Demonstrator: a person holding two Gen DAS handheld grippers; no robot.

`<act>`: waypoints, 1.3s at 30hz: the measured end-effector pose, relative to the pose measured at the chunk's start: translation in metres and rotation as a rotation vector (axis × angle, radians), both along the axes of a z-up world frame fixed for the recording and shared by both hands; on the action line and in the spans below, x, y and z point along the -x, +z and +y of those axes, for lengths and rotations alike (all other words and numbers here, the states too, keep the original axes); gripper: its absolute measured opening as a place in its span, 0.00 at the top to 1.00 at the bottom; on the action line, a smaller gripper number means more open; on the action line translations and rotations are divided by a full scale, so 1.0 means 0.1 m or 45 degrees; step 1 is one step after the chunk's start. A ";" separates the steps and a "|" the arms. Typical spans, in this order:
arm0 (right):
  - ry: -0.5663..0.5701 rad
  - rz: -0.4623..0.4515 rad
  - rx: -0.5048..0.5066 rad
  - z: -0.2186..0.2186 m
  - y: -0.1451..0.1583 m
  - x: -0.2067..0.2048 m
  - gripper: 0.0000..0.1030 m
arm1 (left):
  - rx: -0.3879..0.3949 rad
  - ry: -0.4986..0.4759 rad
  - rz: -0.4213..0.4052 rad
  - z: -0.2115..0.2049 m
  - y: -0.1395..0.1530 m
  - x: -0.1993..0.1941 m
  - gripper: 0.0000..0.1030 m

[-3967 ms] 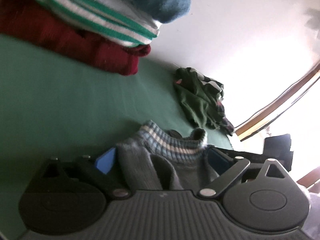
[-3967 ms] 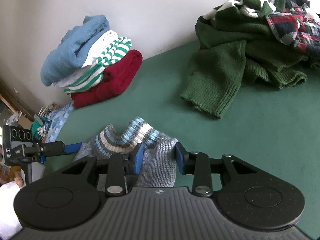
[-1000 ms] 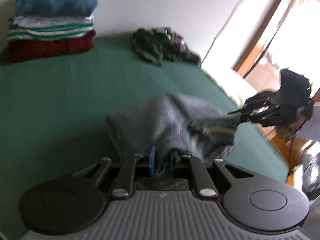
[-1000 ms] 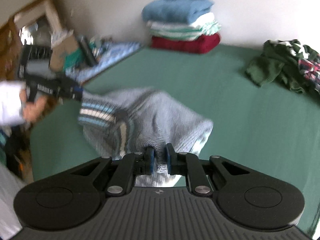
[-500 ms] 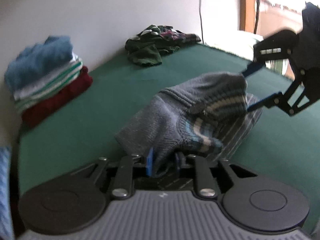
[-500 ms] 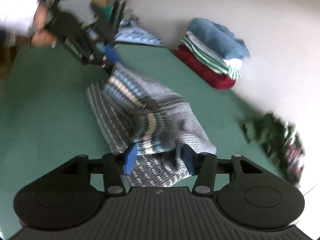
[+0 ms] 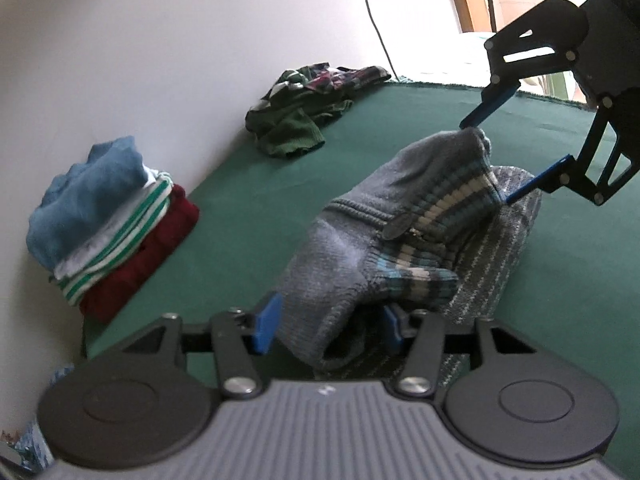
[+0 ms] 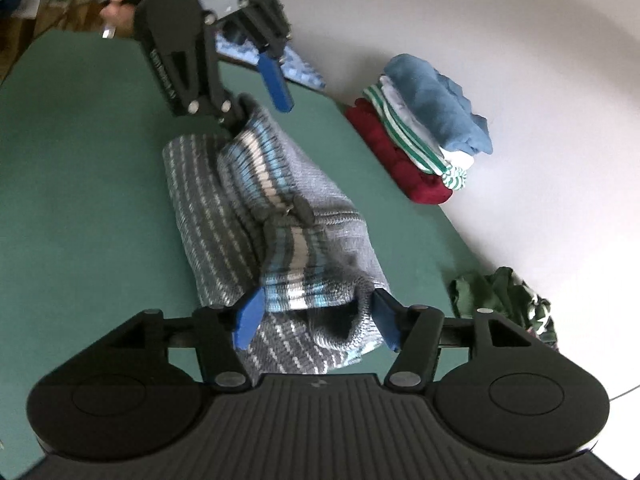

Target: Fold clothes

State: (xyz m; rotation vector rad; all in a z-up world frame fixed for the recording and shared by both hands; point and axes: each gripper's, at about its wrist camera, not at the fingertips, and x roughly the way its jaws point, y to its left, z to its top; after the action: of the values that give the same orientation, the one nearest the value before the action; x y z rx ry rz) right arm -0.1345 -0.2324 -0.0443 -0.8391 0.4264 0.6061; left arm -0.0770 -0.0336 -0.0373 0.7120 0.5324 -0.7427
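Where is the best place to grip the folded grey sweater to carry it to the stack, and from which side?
Probably grip the grey sweater at its two short ends, one gripper per end, jaws low along the green table, taking all layers. It lies as a long folded bundle, so end grips should keep the fold intact.

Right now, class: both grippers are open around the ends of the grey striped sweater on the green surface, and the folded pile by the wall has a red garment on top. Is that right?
One detail is wrong. The folded pile has a blue garment on top; the red one lies at the bottom, as the right wrist view shows. The left gripper and right gripper are open around the grey striped sweater on the green surface.
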 end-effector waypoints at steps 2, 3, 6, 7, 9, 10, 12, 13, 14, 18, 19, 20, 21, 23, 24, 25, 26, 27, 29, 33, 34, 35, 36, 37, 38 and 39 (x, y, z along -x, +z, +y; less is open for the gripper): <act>0.003 -0.004 -0.009 -0.02 0.02 0.02 0.39 | -0.027 -0.016 -0.014 0.01 -0.02 -0.01 0.46; 0.003 -0.007 -0.012 -0.02 0.02 0.02 0.39 | -0.044 -0.021 -0.020 -0.01 -0.04 -0.02 0.46; 0.008 -0.026 -0.001 0.03 -0.01 -0.04 0.39 | -0.046 -0.021 -0.018 -0.07 -0.07 -0.11 0.45; 0.011 -0.032 0.009 0.06 -0.03 -0.08 0.38 | -0.047 -0.025 -0.022 -0.09 -0.07 -0.13 0.45; 0.021 -0.045 0.029 0.12 -0.07 -0.13 0.36 | -0.077 -0.059 -0.042 -0.14 -0.10 -0.13 0.46; 0.009 -0.008 0.015 0.12 -0.08 -0.17 0.36 | -0.096 -0.074 -0.039 -0.16 -0.13 -0.14 0.46; -0.019 0.078 -0.020 0.11 -0.10 -0.26 0.39 | -0.135 -0.097 -0.008 -0.19 -0.23 -0.16 0.60; -0.033 0.121 -0.038 0.11 -0.11 -0.30 0.56 | -0.147 -0.101 0.006 -0.20 -0.27 -0.17 0.65; -0.060 0.169 -0.078 0.09 -0.09 -0.35 0.64 | -0.152 -0.104 0.015 -0.20 -0.30 -0.17 0.71; -0.129 0.286 -0.204 0.03 0.03 -0.41 0.78 | -0.118 -0.118 0.045 -0.13 -0.22 -0.14 0.91; -0.129 0.301 -0.226 0.01 0.09 -0.38 0.79 | -0.105 -0.125 0.051 -0.11 -0.17 -0.12 0.91; -0.128 0.310 -0.254 -0.01 0.16 -0.35 0.79 | -0.092 -0.129 0.057 -0.08 -0.11 -0.10 0.91; -0.126 0.318 -0.282 -0.03 0.24 -0.32 0.79 | -0.080 -0.130 0.061 -0.05 -0.06 -0.07 0.91; -0.105 0.352 -0.339 -0.08 0.39 -0.24 0.79 | -0.059 -0.142 0.074 0.02 0.05 0.02 0.91; -0.090 0.363 -0.358 -0.10 0.45 -0.19 0.79 | -0.048 -0.148 0.081 0.06 0.10 0.07 0.91; -0.079 0.375 -0.367 -0.10 0.49 -0.14 0.79 | -0.044 -0.157 0.087 0.08 0.14 0.13 0.91; -0.069 0.397 -0.367 -0.11 0.51 -0.09 0.79 | -0.047 -0.163 0.097 0.10 0.14 0.18 0.91; -0.055 0.413 -0.357 -0.10 0.50 -0.07 0.79 | -0.050 -0.167 0.111 0.11 0.13 0.23 0.91; -0.045 0.450 -0.309 -0.06 0.36 0.00 0.78 | -0.088 -0.177 0.139 0.09 0.00 0.30 0.91; -0.029 0.447 -0.186 0.05 -0.06 0.13 0.77 | -0.184 -0.201 0.148 0.02 -0.32 0.40 0.92; -0.024 0.419 -0.186 0.07 -0.11 0.15 0.77 | -0.184 -0.199 0.142 0.03 -0.31 0.40 0.92; -0.040 0.418 -0.196 0.08 -0.11 0.15 0.77 | -0.184 -0.197 0.136 0.03 -0.31 0.40 0.92; -0.059 0.422 -0.208 0.08 -0.09 0.13 0.76 | -0.184 -0.196 0.131 0.03 -0.31 0.40 0.90; -0.069 0.439 -0.208 0.08 -0.07 0.14 0.71 | -0.184 -0.194 0.125 0.04 -0.30 0.40 0.88; -0.062 0.449 -0.190 0.07 -0.04 0.16 0.67 | -0.184 -0.192 0.119 0.04 -0.30 0.40 0.85; -0.053 0.457 -0.170 0.07 -0.01 0.19 0.60 | -0.184 -0.191 0.113 0.04 -0.29 0.40 0.80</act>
State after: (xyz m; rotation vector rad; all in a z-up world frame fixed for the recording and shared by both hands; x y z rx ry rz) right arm -0.1533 -0.2258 -0.0449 -0.5921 0.7194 0.7415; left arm -0.1169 -0.0294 -0.0667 0.8628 0.6227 -0.8851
